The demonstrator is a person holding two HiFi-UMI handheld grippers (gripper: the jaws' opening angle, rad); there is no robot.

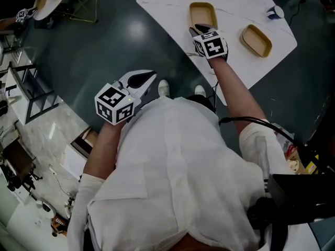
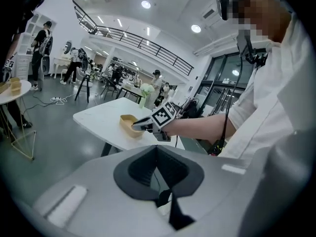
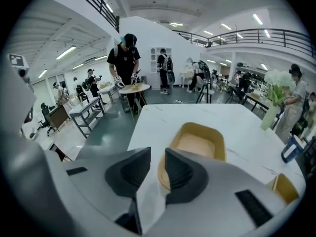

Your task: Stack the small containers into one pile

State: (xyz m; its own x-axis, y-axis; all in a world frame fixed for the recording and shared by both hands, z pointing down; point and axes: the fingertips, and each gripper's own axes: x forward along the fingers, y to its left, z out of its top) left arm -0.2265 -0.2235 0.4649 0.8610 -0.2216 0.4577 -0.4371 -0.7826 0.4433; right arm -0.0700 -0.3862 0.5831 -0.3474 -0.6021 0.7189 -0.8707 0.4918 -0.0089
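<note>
Over the near edge of the white marble table (image 1: 167, 4), the right gripper (image 1: 200, 29) is held out at arm's length and tilted downward, its tips right at the near end of one tan container (image 1: 203, 13). From the right gripper view its jaws are seen spread with a clear gap. White tabletop shows through the gap, and the container's near rim is partly covered by the jaw on that view's right. Nothing is pinched; whether that jaw touches the rim cannot be told. The container is empty, open side up, resting flat on the table.

A second tan container (image 1: 256, 41) is spotted further right on the same table, well apart from the first, also open side up and empty — no pile is made yet. Near the table's far right edge a small blue-and-white object (image 1: 275, 12) is seen.

Off the table, the left gripper (image 1: 146, 77) is held over the dark floor (image 1: 115, 35), just beside the person's white shirt (image 1: 172, 166). In the left gripper view its jaws are pressed together, tip to tip, with nothing between them. It is aimed across at the table — the right gripper and the first container are caught in its sight. At the top left of the head view, a round side table (image 1: 49, 1) is glimpsed.
</note>
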